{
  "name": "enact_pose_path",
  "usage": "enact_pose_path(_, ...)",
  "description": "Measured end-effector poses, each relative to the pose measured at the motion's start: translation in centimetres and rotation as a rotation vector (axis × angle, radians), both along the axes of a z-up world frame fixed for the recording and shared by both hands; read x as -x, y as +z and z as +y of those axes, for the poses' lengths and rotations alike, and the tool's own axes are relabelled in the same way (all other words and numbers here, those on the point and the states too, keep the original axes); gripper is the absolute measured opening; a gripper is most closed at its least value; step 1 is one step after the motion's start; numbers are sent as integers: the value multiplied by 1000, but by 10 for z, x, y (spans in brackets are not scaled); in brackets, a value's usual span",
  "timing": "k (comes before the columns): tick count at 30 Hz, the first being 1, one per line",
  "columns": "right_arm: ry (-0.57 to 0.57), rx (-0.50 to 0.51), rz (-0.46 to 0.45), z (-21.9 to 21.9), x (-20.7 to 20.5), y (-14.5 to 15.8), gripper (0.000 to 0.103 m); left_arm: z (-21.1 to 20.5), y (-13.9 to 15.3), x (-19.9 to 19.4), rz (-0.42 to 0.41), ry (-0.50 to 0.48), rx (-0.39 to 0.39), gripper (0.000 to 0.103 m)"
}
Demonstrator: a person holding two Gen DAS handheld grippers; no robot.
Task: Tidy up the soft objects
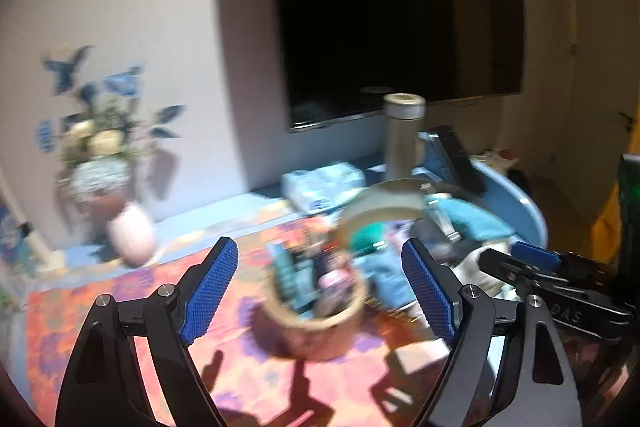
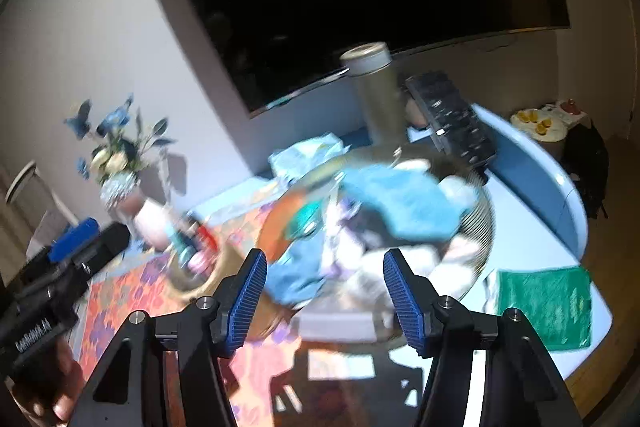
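Blue-padded fingers filled the bottom of both views, and both claws were spread wide with nothing between them. Left claw (image 1: 320, 287) hung over the flowered mat (image 1: 100, 307) on the bench (image 2: 528, 227), looking straight at a small round wooden basket (image 1: 320, 315) stuffed with bottles and odd bits. Right claw (image 2: 325, 297) hovered beside it, facing the big wire basket (image 2: 480, 227) where the soft things lay heaped: a blue cloth (image 2: 404, 203) on top, pale and lilac fabrics under it, all badly blurred. A green cloth (image 2: 546, 307) lay flat by itself at the bench's right edge, just beside that wire basket. Behind the heap stood a tall metal flask (image 2: 378, 99), with a dark remote (image 2: 452, 115) leaning near it. Toward the bench's back left corner sat a pink vase (image 1: 132, 235) and a pot of flowers (image 1: 100, 147). Above everything, a dark television (image 1: 400, 15) hung on the wall.
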State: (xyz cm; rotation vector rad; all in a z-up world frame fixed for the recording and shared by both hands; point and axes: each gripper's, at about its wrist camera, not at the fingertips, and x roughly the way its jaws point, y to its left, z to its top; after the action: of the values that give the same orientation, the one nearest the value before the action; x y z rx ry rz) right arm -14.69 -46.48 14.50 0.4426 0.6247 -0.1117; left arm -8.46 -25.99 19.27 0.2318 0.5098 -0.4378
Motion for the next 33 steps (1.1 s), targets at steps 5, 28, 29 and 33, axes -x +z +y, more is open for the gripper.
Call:
enact_pose_path(5,80,38,27,48,2,-7,59,53,-16,13,20,113,-16,83)
enact_pose_path(28,350,219,50,246,-74,-47,69,206,-88,-31,73,400,18,97)
enact_pose_path(29,352,219,51,249,-77,-50,69,212,-96,-37,95,408,24,97)
enact_pose_path(33,361,200,58,260,-94,-70,69,224,-122,-53,131,438,16,97)
